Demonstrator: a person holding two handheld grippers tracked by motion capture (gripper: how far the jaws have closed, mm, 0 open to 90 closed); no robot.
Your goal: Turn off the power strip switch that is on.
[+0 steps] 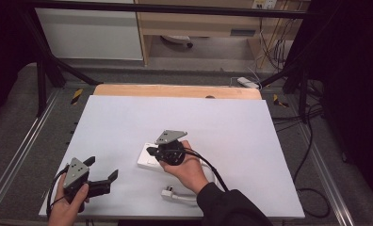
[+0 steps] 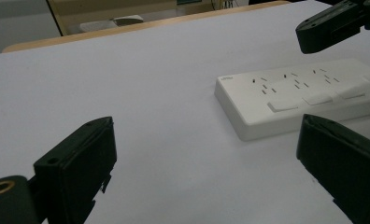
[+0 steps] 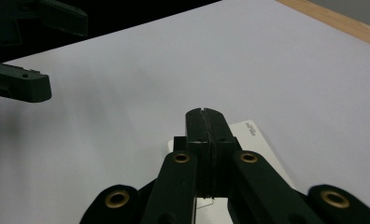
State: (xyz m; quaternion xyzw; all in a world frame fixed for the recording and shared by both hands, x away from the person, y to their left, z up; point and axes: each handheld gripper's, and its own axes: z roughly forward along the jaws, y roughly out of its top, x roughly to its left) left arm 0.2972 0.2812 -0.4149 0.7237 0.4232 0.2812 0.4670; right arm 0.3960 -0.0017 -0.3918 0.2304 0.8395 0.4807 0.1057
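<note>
A white power strip (image 1: 144,161) (image 2: 304,93) lies flat on the white sheet (image 1: 184,122), left of centre near the front. My right gripper (image 1: 150,151) (image 3: 205,113) hovers over the strip's end (image 3: 254,134), its two black jaws pressed together with nothing between them. It also shows as a dark tip (image 2: 330,25) above the strip's far side. At the front left my left gripper (image 1: 101,168) (image 2: 205,130) (image 3: 38,51) stands open and level, pointing at the strip, a short way from it, with only bare sheet between its fingers.
The strip's white plug (image 1: 168,192) and cable (image 1: 190,198) lie near the front edge by the right sleeve. A wooden table edge (image 1: 175,90) runs behind the sheet. Black frame rails and loose cables (image 1: 312,141) flank the table.
</note>
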